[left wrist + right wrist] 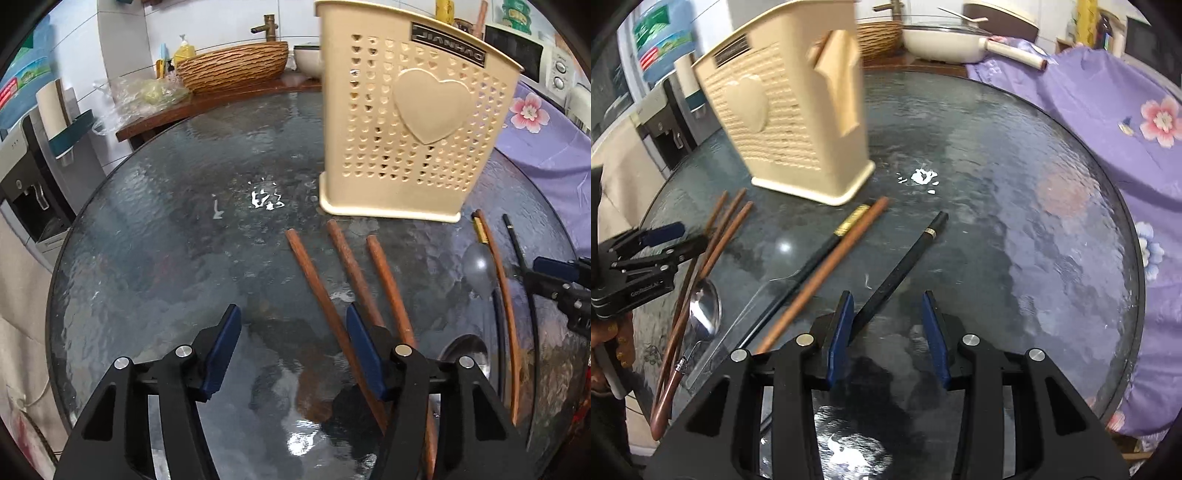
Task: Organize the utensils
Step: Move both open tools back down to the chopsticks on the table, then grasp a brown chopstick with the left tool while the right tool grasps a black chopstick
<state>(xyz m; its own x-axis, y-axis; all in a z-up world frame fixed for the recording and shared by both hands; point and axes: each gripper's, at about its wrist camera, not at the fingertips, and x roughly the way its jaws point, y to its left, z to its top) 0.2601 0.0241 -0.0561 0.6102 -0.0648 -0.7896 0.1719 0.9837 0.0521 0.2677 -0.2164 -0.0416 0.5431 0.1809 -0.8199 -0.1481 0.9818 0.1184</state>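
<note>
A cream perforated utensil holder (410, 122) with a heart stands on the round glass table (166, 229); it also shows in the right wrist view (790, 122). Three brown wooden chopsticks (354, 277) lie in front of it. My left gripper (291, 317) is open just left of them, empty. In the right wrist view a black chopstick (905, 266) runs between the open fingers of my right gripper (888, 302). A brown chopstick (827, 269), a gold-banded black chopstick (820, 251) and a steel spoon (705, 306) lie to its left.
A wicker basket (232, 66) and a white bowl (308, 59) sit on the wooden counter behind the table. A purple floral cloth (1108, 122) covers the right side. A water dispenser (33, 192) stands at the left. White specks (923, 176) mark the glass.
</note>
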